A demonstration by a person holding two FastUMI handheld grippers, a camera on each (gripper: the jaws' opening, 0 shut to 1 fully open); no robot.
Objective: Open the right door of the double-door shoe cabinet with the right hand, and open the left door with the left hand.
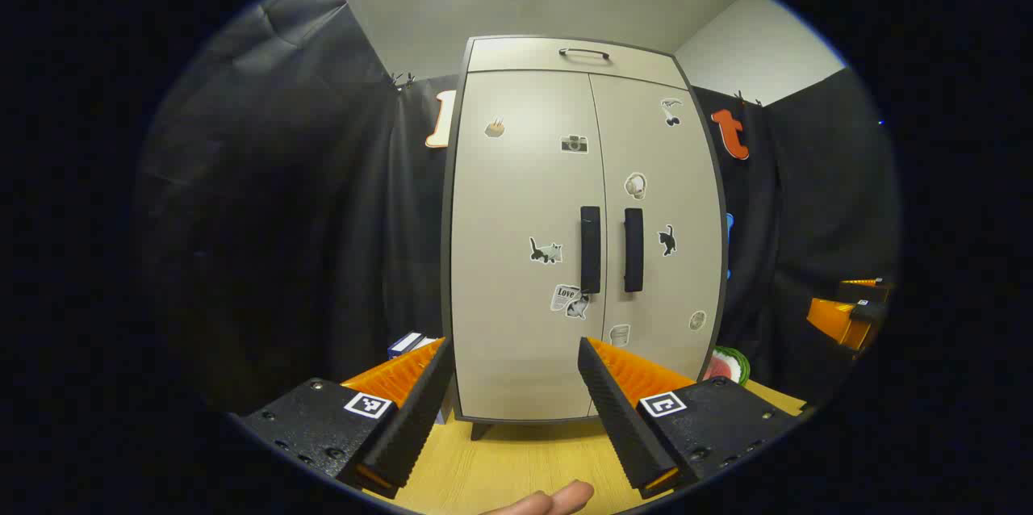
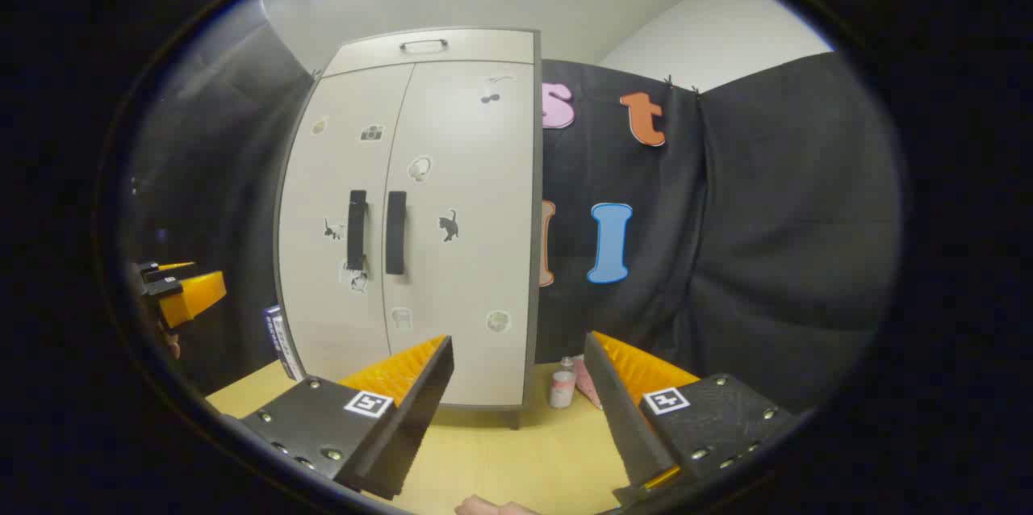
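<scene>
Both doors of the shoe cabinet [image 1: 581, 240] are shut, so left tongs [image 1: 512, 402] and right tongs [image 2: 516, 410] hang back, spread apart and empty, facing the right door handle [image 2: 395, 232] and left door handle [image 1: 590, 249] ahead, probably lining up.

The left gripper [image 1: 512, 353] is held level with jaws spread wide; the right gripper [image 2: 516, 349] is likewise held agape, at three o'clock of it.

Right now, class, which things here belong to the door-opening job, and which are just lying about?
Job: cabinet, left door, right door, left handle, right handle, left tool, right tool.

Lying about: small bottle, books, green-rimmed thing.
</scene>
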